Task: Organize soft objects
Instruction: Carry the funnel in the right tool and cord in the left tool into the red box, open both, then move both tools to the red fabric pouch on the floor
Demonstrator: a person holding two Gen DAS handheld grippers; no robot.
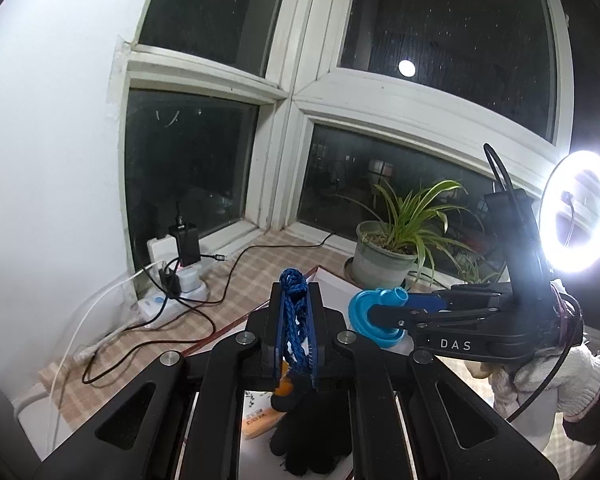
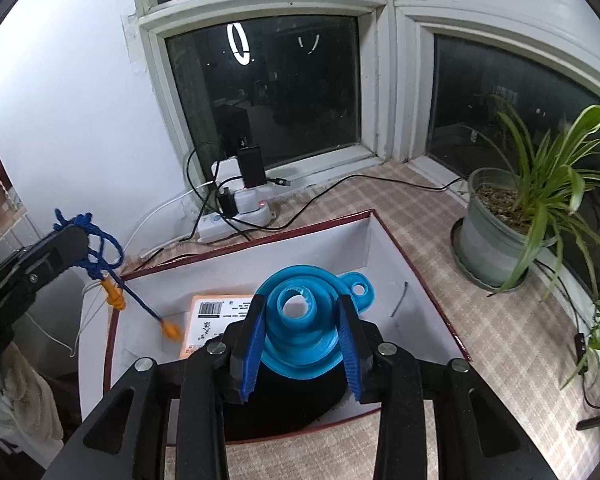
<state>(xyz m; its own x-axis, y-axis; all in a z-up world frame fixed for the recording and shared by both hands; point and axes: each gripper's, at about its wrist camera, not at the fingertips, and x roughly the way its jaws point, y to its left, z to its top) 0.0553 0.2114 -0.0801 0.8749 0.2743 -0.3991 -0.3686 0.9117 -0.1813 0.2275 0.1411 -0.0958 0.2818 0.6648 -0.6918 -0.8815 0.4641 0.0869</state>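
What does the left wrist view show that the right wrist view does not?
Only the left wrist view shows the lit ring lamp and a white-gloved hand behind the right gripper. Only the right wrist view shows the open box, with a labelled packet inside, and the cord's orange ends. Both show the blue cord in the left gripper, the blue funnel, the potted plant and the power strip.

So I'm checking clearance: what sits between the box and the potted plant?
Nothing: in the right wrist view, only bare checked cloth lies between the box and the potted plant.
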